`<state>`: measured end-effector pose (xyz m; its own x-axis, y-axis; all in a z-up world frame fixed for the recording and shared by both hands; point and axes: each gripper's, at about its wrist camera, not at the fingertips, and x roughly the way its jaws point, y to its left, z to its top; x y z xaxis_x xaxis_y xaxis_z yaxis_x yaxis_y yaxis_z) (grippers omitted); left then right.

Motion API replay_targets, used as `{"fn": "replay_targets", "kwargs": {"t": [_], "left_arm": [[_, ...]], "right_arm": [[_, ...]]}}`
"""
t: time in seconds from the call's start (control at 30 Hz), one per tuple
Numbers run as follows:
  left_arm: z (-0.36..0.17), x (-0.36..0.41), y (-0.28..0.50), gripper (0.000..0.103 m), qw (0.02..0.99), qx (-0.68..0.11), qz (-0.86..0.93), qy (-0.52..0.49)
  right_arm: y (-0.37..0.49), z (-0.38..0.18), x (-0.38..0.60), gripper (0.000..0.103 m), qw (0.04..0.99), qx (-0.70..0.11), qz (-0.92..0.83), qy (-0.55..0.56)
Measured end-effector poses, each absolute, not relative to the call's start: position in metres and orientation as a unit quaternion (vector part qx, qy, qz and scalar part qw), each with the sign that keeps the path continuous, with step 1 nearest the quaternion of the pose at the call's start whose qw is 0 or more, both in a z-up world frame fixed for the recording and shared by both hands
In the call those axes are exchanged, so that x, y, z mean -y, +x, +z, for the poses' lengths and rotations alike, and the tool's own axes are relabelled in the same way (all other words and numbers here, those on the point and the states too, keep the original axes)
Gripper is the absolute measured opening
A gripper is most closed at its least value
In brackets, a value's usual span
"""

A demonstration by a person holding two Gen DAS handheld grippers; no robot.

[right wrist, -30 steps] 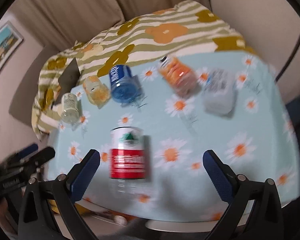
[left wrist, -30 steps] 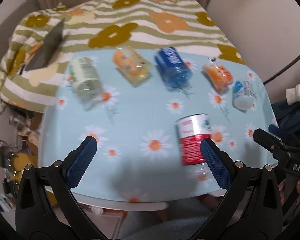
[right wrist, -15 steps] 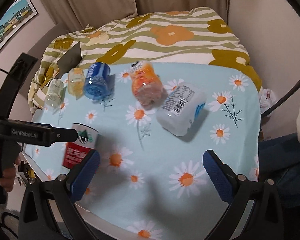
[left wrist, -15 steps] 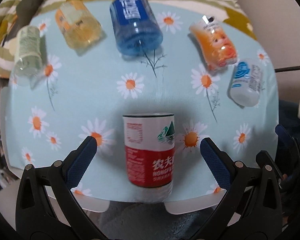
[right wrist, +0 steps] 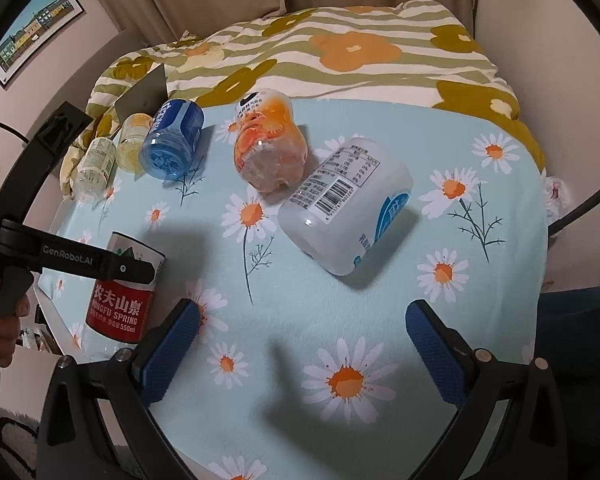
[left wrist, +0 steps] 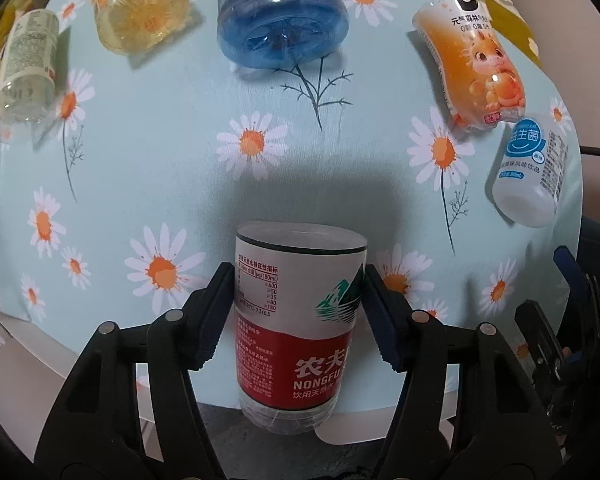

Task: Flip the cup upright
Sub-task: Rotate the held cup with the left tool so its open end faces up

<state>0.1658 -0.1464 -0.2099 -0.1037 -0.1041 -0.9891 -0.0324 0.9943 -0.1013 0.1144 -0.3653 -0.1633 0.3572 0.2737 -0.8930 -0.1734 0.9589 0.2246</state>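
Observation:
A cut-bottle cup with a red and white Nongfu Spring label (left wrist: 296,312) lies on its side at the near edge of the daisy tablecloth (left wrist: 180,176). My left gripper (left wrist: 298,312) is shut on it, one pad on each side of its white upper part. It also shows in the right wrist view (right wrist: 120,292), with the left gripper's finger (right wrist: 100,266) across it. My right gripper (right wrist: 300,356) is open and empty above the near middle of the table.
Other cut-bottle cups lie on their sides along the far part of the table: pale green (left wrist: 28,68), yellow (left wrist: 140,8), blue (left wrist: 280,20), orange (left wrist: 476,72), white (right wrist: 348,208). A flowered striped blanket (right wrist: 340,48) lies behind the table.
My left gripper moved forward and down over the red and white cup and closed on it. My right gripper moved right and stayed open.

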Motion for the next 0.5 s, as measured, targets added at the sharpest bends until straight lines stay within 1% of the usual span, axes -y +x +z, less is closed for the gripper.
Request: {"fn": "replay_targets", "kwargs": {"t": [0.17,0.3,0.4,0.5], "left_arm": [[-0.203,0.15,0.164,0.067,0.675,-0.735,-0.041,-0.046],[-0.175,0.147,0.162,0.067,0.697,-0.713,-0.057,-0.052],[-0.143,0.136,0.153,0.067,0.74,-0.664,-0.075,-0.071],[-0.126,0.125,0.138,0.067,0.796,-0.594,-0.085,-0.074]], "right_arm": [[0.118,-0.157,0.367,0.103,0.826,-0.545,0.136,0.044],[0.119,-0.143,0.366,0.103,0.833,-0.536,0.132,0.043],[0.117,-0.127,0.364,0.103,0.842,-0.522,0.127,0.046],[0.112,-0.113,0.36,0.103,0.854,-0.504,0.12,0.05]]}}
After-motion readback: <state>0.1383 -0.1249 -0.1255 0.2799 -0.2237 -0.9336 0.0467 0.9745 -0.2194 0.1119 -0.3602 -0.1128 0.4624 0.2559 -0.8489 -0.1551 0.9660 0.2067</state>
